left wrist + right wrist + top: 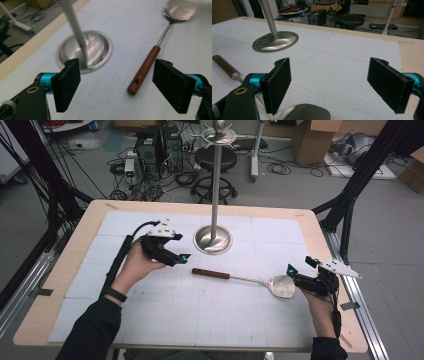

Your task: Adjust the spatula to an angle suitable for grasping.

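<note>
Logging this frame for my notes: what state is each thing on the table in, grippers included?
Spatula: lying flat on the mat, wooden handle toward the left gripper, blade toward the right gripper, not held.
Metal stand: upright, round base on the mat, nothing hanging that I can see.
Left gripper: open, empty, near the handle end.
Right gripper: open, empty, beside the blade.

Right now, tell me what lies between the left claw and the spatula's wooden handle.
Nothing: in the high view, only bare white mat separates the open left claw from the spatula's wooden handle. The left gripper view shows the same bare stretch.
</note>
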Available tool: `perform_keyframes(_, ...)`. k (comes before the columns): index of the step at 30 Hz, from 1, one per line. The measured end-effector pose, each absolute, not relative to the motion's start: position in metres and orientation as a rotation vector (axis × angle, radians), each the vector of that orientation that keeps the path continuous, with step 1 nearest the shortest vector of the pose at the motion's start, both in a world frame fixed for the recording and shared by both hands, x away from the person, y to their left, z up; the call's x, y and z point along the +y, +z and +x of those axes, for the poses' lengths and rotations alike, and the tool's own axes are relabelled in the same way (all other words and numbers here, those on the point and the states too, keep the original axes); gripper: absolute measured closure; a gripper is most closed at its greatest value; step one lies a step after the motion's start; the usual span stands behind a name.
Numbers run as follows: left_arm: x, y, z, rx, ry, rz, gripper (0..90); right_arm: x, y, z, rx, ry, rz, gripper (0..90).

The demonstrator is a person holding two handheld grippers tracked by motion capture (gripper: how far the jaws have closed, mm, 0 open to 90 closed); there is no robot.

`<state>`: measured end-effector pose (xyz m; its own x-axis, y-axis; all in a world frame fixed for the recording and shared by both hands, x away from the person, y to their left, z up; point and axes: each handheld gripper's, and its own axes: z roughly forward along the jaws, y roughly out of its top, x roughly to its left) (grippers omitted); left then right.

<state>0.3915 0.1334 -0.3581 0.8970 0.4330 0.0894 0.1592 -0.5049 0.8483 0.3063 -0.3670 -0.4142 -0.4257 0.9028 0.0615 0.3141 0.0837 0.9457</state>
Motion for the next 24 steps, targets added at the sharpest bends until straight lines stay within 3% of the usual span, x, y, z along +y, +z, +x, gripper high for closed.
perform_keyframes(2, 0.164, -0.365, 0.382, 0.493, 0.420, 2.033, 23.0, -0.366, -0.414, 0.307, 1.805, 1.350, 1.199, 18.4)
perform_keyframes(9, 0.211, -0.380, 0.366, 0.634, 0.478, 1.946, 21.7, -0.364, -0.414, 0.309, 1.820, 1.360, 1.200, 18.4)
perform_keyframes(15, 0.237, -0.393, 0.359, 0.744, 0.493, 1.861, 18.0, -0.363, -0.415, 0.311, 1.824, 1.359, 1.208, 18.4)
perform_keyframes(24, 0.255, -0.406, 0.343, 0.771, 0.574, 1.846, 18.6, -0.356, -0.414, 0.314, 1.844, 1.344, 1.189, 18.4)
